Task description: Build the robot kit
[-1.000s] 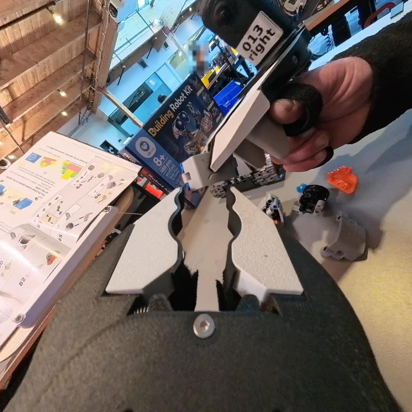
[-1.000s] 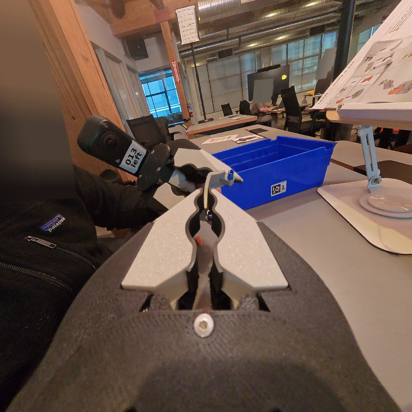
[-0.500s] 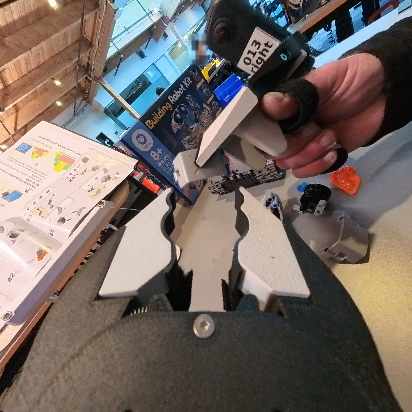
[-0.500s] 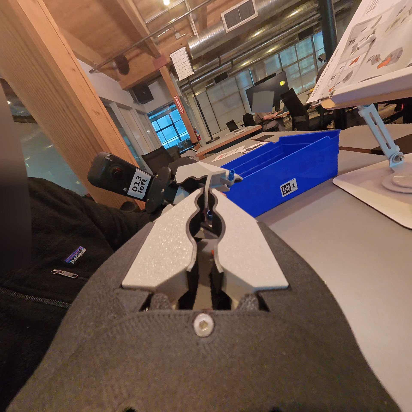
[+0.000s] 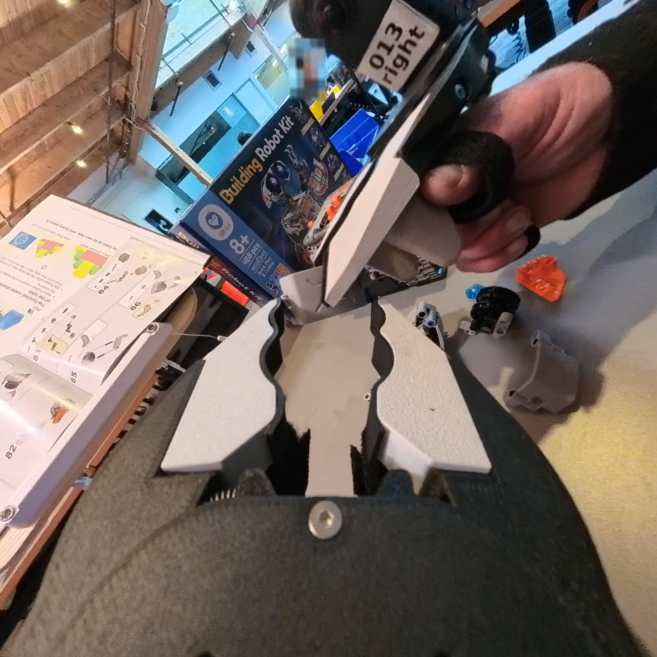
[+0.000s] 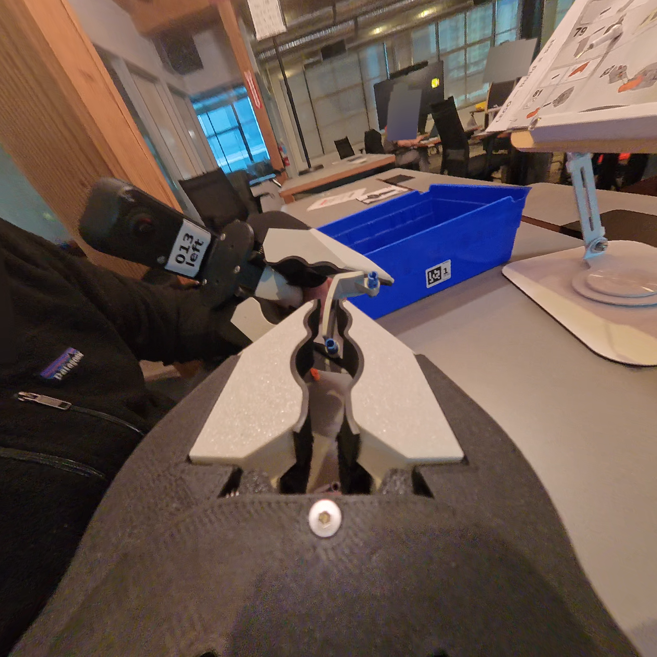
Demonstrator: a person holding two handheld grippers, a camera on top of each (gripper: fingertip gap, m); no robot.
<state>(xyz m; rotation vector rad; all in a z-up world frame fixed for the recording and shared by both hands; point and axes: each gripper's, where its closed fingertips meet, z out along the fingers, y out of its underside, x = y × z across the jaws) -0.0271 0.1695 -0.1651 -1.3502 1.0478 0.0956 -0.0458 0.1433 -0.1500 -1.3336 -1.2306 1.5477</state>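
My right gripper [image 6: 329, 308] is shut on a light grey angled building-kit part [image 6: 350, 282] with blue pins [image 6: 372, 277]. The part rises out of its fingertips and bends right. In the left wrist view the right gripper [image 5: 325, 302], held in a hand [image 5: 554, 160], comes down from above with the grey part [image 5: 304, 288] at its tip. My left gripper [image 5: 327, 309] is open, and its fingertips stand either side of that part. In the right wrist view the left gripper [image 6: 369, 284] reaches in from the left, level with the part's upper arm.
On the grey table [image 5: 586, 462] lie an orange piece [image 5: 540, 277], a black wheel part [image 5: 492, 313], a grey block [image 5: 544, 377] and a small grey piece [image 5: 426, 316]. A kit box [image 5: 284, 199] and a booklet on a stand [image 5: 89, 302] are left. A blue bin [image 6: 444, 241] is behind. Only a small space, under 4 cm, lies between the two pairs of fingers.
My left gripper's fingers have spread wider. The right gripper has moved closer, bringing the grey part down to the left fingertips.
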